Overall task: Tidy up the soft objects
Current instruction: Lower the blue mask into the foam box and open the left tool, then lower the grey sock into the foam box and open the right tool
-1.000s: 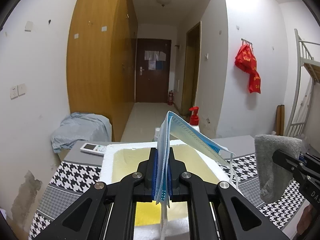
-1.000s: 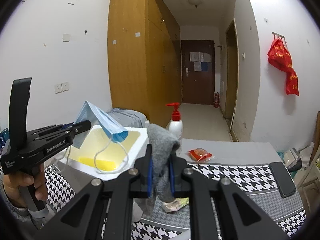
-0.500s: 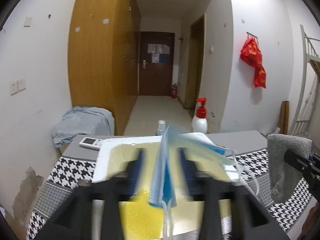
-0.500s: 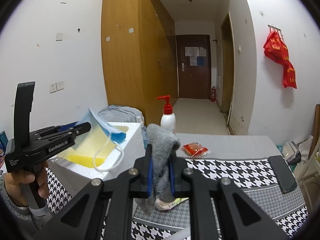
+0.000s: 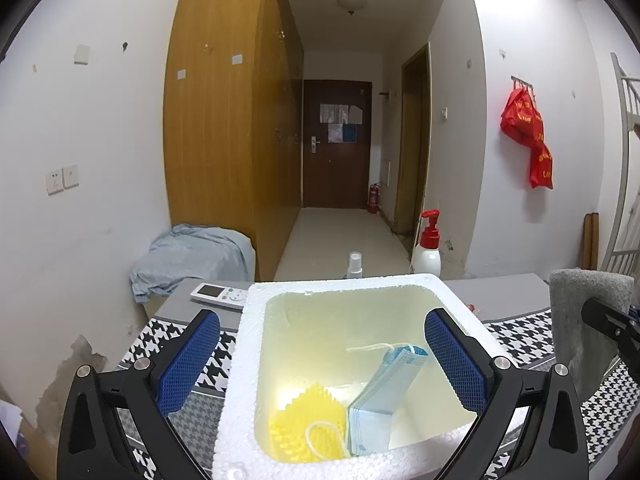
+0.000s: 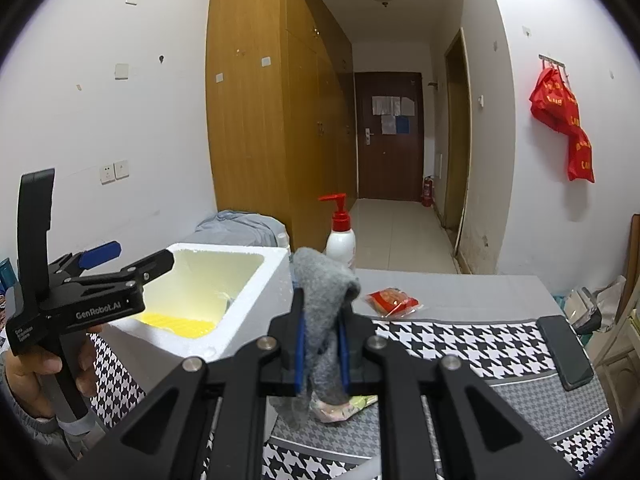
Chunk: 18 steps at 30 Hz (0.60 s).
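Left gripper (image 5: pixel 322 356) fingers just opened; mask (image 5: pixel 384 396) dropped into foam box (image 5: pixel 248 360).

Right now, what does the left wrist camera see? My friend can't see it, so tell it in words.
A blue mask lies inside a white foam box beside a yellow pad, below the open left gripper, whose jaws have just been opening. At the right edge a gray cloth hangs.

I see white walls (image 5: pixel 100 200), a tall wooden wardrobe (image 5: pixel 228 140), a tiled corridor floor (image 5: pixel 340 232), a dark door (image 5: pixel 336 148), a round ceiling lamp (image 5: pixel 352 2).
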Motion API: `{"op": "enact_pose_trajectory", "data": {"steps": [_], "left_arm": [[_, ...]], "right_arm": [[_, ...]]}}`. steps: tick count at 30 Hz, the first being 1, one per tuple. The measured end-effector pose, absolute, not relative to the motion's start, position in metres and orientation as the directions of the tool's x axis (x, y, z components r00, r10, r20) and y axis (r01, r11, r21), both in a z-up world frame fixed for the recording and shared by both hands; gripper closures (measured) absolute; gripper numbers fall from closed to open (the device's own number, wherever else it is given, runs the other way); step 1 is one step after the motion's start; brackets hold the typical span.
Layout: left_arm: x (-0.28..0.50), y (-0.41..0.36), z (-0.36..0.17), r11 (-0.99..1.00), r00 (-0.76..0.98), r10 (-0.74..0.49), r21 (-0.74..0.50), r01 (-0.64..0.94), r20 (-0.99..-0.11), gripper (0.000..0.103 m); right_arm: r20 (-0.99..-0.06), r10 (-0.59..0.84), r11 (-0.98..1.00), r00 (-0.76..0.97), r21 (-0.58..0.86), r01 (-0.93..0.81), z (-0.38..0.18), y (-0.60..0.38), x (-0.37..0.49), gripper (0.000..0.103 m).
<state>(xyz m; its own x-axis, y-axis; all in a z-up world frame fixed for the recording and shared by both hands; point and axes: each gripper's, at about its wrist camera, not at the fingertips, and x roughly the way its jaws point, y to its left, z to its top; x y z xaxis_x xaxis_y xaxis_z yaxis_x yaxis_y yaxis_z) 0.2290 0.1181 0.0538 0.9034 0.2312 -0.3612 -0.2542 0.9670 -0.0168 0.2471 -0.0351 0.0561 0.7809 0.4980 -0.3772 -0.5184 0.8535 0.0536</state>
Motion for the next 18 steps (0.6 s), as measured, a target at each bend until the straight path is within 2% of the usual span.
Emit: {"op": "enact_pose_trajectory", "data": {"steps": [18], "left_arm": [[0.193, 0.143, 0.066, 0.950, 0.903, 0.292, -0.017, -0.313, -0.316, 0.001]], "right_arm": [[-0.345, 0.541, 0.824, 0.767, 0.033, -0.566, 0.067, -0.008, 0.236, 0.086]]}}
